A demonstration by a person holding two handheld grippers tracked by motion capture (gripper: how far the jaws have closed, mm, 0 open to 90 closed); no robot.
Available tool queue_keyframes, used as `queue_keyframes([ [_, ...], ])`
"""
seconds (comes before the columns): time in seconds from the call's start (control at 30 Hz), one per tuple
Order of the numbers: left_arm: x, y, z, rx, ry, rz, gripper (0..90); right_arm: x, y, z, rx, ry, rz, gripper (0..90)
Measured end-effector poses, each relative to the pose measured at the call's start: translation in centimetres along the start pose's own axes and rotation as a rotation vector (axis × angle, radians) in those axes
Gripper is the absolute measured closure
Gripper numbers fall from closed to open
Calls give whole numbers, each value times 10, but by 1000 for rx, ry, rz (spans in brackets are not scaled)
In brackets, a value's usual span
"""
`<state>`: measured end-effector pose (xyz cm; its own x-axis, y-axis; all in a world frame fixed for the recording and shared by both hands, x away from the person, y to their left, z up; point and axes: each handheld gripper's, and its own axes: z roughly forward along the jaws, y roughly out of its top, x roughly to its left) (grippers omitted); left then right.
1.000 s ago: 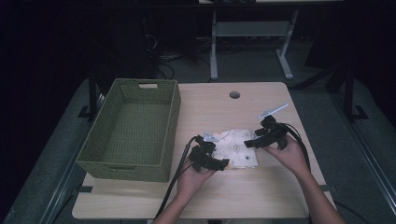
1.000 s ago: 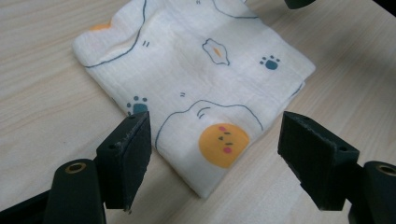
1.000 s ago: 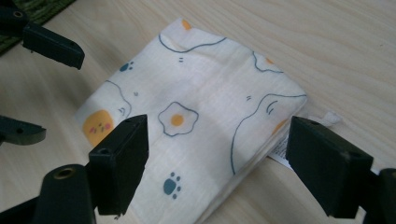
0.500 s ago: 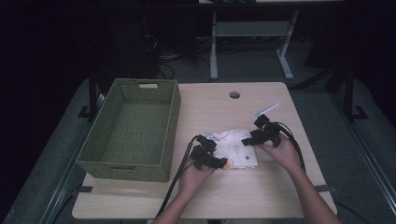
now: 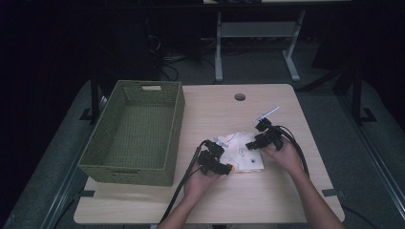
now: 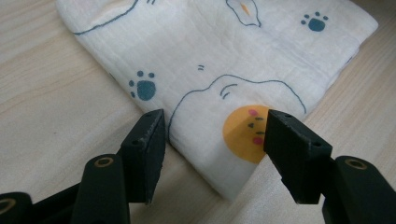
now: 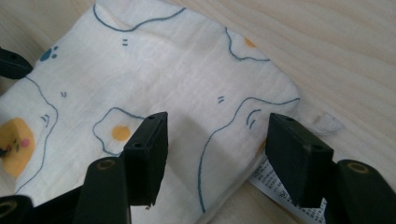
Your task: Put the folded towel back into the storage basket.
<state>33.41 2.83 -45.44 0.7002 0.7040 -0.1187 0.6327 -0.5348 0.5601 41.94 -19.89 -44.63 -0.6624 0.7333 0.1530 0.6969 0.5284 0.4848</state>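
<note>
Cream folded cloth [image 5: 240, 153] with egg and paw prints lies on the wooden counter [image 5: 286, 200], right of the green woven basket [image 5: 136, 131]. Your left gripper [image 6: 212, 140] and right gripper [image 7: 215, 144] straddle opposite corners, fingers closing in, spread, not yet pinching.

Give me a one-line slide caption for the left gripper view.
Left gripper, jaws apart and closing, straddles a corner of the folded printed cloth lying on the wooden table.

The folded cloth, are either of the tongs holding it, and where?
Not yet. The left tongs straddle a corner of the folded cloth; the right tongs straddle its edge by the label. Both have been closing.
</note>
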Motion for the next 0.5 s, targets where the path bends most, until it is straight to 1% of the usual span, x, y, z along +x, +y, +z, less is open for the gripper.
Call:
queue_keyframes([
  [0.03,-1,0,0,-2,5,0,399,0,0,1,6,-2,4,389],
  [0.13,0,0,0,0,3,-3,413,1,0,3,13,-11,2,393],
  [0.17,0,1,1,-5,10,-14,416,3,0,5,14,-27,-8,397],
  [0.2,0,1,1,-5,10,-14,417,3,0,5,14,-27,-8,397],
  [0.23,-1,2,2,-4,28,-6,421,6,0,6,18,-47,-18,410],
  [0.27,-1,2,2,-4,28,-6,426,7,0,7,23,-58,-21,414],
  [0.3,-1,3,2,-2,43,8,430,8,0,7,25,-68,-31,425],
  [0.33,-1,3,2,-2,43,8,436,8,0,7,25,-68,-31,425],
  [0.37,-2,3,3,1,49,12,441,11,1,7,31,-83,-41,457],
  [0.4,-2,3,3,1,49,12,445,11,1,7,33,-83,-40,473],
  [0.43,-1,4,2,0,48,-5,454,12,1,7,34,-82,-37,489],
  [0.5,1,4,2,-3,46,-19,484,13,0,7,30,-80,-28,525],
])
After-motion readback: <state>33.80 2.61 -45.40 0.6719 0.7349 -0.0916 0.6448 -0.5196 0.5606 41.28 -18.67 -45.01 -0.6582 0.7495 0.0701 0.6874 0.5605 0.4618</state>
